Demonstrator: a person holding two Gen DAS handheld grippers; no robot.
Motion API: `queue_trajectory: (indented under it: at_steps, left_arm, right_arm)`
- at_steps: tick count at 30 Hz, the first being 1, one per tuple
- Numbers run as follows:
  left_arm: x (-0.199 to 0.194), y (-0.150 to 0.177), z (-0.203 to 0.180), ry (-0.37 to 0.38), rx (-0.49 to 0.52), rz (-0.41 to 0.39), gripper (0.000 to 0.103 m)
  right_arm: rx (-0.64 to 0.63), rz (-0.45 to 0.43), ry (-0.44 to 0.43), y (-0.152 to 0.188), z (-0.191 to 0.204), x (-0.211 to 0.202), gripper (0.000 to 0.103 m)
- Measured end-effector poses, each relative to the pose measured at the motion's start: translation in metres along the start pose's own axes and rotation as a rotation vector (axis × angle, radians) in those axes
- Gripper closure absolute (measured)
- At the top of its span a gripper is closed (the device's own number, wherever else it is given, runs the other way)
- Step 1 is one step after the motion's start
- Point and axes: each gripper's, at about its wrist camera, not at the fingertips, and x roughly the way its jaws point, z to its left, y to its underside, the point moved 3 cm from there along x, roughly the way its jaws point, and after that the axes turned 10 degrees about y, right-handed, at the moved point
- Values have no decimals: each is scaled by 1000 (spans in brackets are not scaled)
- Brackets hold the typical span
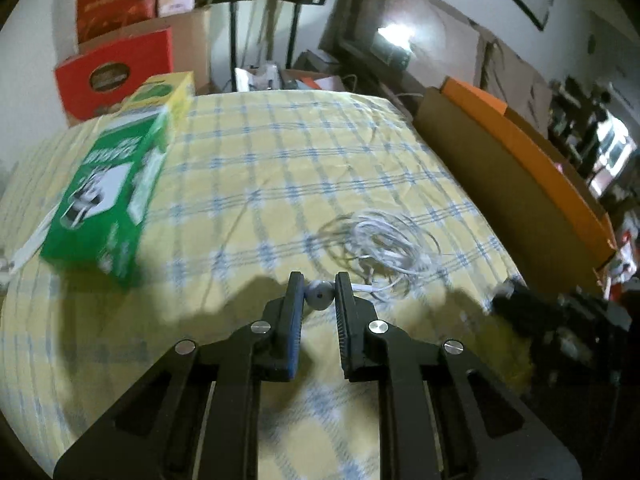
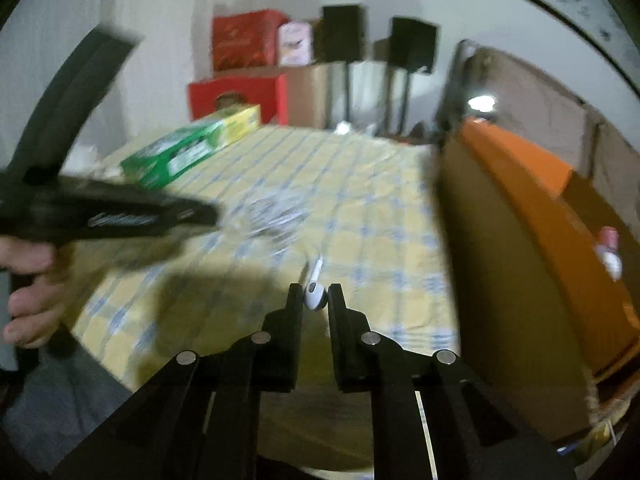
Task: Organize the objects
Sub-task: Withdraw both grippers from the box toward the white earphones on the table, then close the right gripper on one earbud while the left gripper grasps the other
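Note:
White wired earphones lie on a yellow-and-blue checked cloth. Their cable sits in a loose coil, which is blurred in the right wrist view. My left gripper is shut on one grey-white earbud, pinched between its fingertips just above the cloth. My right gripper is shut on the other earbud, whose stem points away toward the coil. The left gripper's black body and the hand holding it show at the left of the right wrist view.
A green carton lies at the cloth's left side with a yellow box behind it. Red boxes and two black stands are at the back. A brown cardboard box with an orange top borders the right edge.

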Motion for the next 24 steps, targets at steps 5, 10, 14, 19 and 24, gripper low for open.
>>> queue_trajectory:
  at_steps: [5,10,14,19,24]
  left_arm:
    - [-11,5,4,55,-25,0,89]
    - [-16,6,8,23,-40,-16,89]
    - [-12,9,6,28,-30,18,89]
    - [-7,13,-2,30,-5,41,77]
    - [-12,11,-5,-16,16,33,49]
  right_arm:
    - [56,0,7,-1,-18,-1,93]
    - [121,32,3,-1,-35,1,100]
    - [148,43,-14,-2,-40,0,100]
    - [140,72,-41,1,-37,4,99]
    - [123,71,-54,5,-31,6,60]
